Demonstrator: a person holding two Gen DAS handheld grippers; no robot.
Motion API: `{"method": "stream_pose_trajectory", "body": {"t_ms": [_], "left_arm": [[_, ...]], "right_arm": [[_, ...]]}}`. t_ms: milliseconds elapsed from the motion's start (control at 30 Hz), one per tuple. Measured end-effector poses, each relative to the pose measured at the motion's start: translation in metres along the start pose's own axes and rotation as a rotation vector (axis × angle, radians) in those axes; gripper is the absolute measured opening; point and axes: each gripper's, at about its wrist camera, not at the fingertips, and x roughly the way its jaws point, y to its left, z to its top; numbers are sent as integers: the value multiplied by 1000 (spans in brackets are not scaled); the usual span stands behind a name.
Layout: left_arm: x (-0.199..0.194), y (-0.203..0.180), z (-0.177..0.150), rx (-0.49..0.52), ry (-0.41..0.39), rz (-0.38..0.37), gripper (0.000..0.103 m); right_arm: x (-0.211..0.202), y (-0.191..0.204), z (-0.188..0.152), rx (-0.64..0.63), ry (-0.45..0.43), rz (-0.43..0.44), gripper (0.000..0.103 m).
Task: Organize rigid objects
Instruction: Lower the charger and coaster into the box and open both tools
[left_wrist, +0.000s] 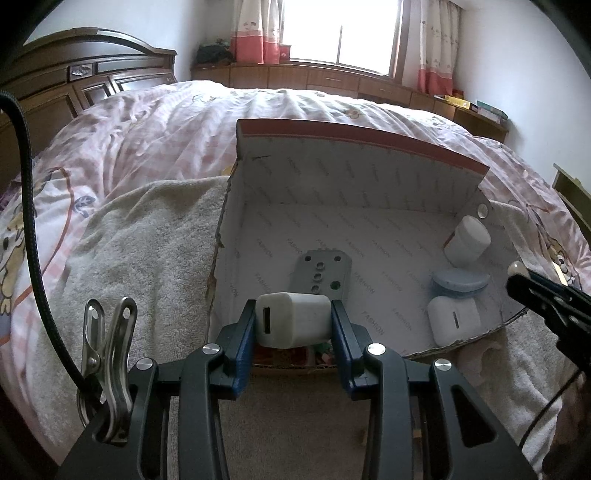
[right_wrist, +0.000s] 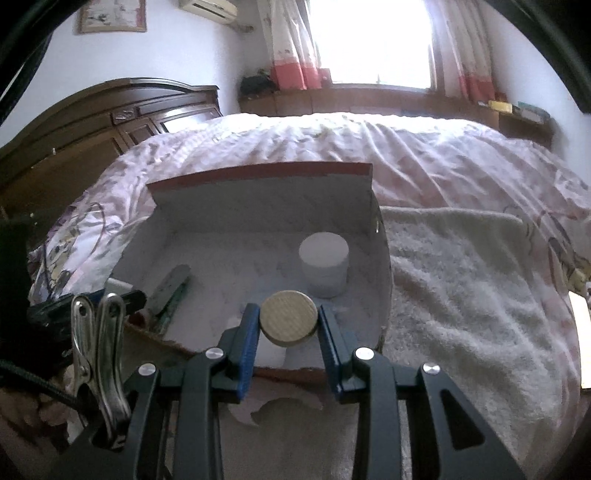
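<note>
Now the left gripper (left_wrist: 293, 325) fingers clamp a white cube-shaped USB charger (left_wrist: 293, 319); the right gripper (right_wrist: 288, 325) fingers clamp a round wooden-topped disc (right_wrist: 289, 322) over the open cardboard box (right_wrist: 258, 177).

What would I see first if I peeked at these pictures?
Probably the open cardboard box with the white printed lining sitting on the beige towel on the bed. Right in front, the left gripper squeezes a white cube-shaped USB charger in its jaws, and the right gripper holds a round tan wooden disc over the box.
</note>
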Motion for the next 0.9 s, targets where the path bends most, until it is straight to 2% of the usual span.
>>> {"method": "stream_pose_trajectory", "body": {"t_ms": [700,767,900], "left_arm": [[2,3,1,2,6,7,38],[2,3,2,3,7,10,39],[2,0,1,19,6,23,40]], "right_arm": [[19,-8,-2,62,44,12,34],[20,-10,-3,72,46,10,40],[19,-12,-5,85,43,11,41]]}}
